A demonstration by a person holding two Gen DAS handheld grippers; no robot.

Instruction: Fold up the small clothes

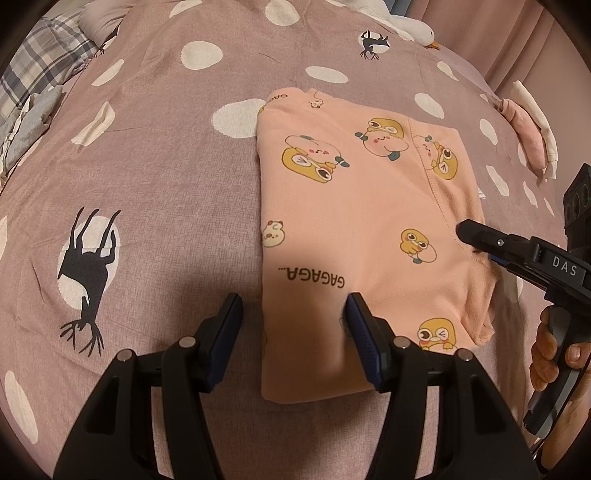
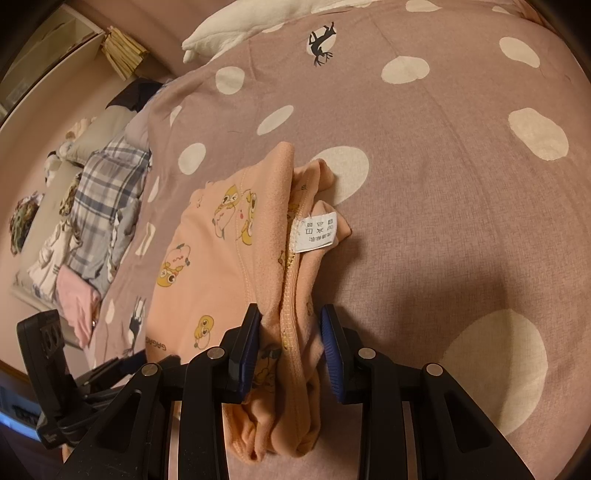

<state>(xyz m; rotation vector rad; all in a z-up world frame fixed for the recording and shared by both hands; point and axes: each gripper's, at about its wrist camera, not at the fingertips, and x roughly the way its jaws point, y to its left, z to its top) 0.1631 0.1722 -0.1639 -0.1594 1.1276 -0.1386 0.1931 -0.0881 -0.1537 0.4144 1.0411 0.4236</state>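
Observation:
A small peach garment with cartoon duck prints lies folded on the pink dotted bedspread. My left gripper is open, low over the garment's near left edge; its right finger rests on the cloth and its left finger is over the bedspread. My right gripper straddles the garment's bunched hem, jaws part open with cloth between the pads. A white care label shows at the raised fold. The right gripper also shows in the left wrist view, at the garment's right edge.
A plaid cloth pile and pink clothes lie at the bed's left side. A white pillow sits at the far end. A pink and white cloth lies right of the garment. A white duck plush is at the far edge.

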